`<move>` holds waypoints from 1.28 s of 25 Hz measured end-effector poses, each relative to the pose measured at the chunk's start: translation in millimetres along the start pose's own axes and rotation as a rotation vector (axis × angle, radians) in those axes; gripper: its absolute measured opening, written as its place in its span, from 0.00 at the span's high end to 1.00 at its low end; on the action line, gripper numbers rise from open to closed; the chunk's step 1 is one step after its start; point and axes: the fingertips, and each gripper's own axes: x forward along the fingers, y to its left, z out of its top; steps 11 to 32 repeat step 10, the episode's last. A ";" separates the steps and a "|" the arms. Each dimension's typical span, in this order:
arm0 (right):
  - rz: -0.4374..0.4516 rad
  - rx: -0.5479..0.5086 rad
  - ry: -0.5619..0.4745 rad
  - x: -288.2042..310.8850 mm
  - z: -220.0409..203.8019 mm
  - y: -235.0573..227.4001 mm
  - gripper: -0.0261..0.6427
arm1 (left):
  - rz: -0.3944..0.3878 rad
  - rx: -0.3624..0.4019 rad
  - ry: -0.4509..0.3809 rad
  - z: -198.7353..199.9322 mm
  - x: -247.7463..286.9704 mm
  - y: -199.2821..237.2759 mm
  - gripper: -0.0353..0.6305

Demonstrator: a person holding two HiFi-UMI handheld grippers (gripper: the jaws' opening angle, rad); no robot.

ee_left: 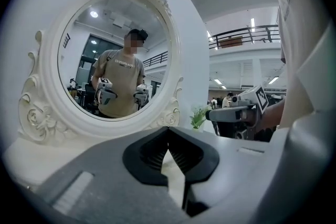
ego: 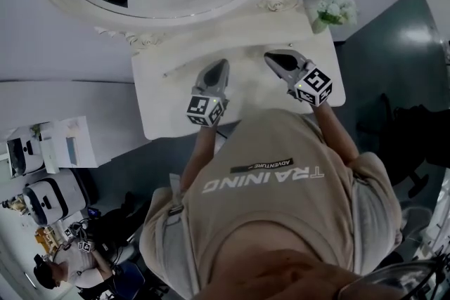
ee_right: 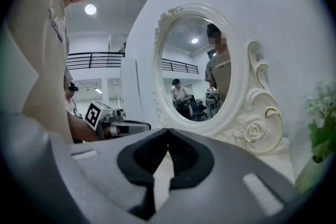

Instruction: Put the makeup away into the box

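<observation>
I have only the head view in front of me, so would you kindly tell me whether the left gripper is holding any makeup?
Observer: No. In the left gripper view, the left gripper has its jaws together with nothing between them.
Operator: Thank you. And the right one?
Observer: The right gripper is also shut and empty, as its own view shows.
Operator: What does the left gripper face?
Observer: It faces the mirror, which reflects the person standing with both grippers held in front of the torso.
</observation>
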 end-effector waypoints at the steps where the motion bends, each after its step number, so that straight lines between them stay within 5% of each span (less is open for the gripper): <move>1: -0.006 0.002 -0.003 -0.4 0.3 0.8 0.96 | -0.004 0.000 0.004 -0.9 -1.5 0.8 0.94; 32: -0.068 0.003 -0.006 -23.2 -2.9 -6.4 0.96 | -0.026 0.005 0.004 2.1 5.7 -8.0 0.94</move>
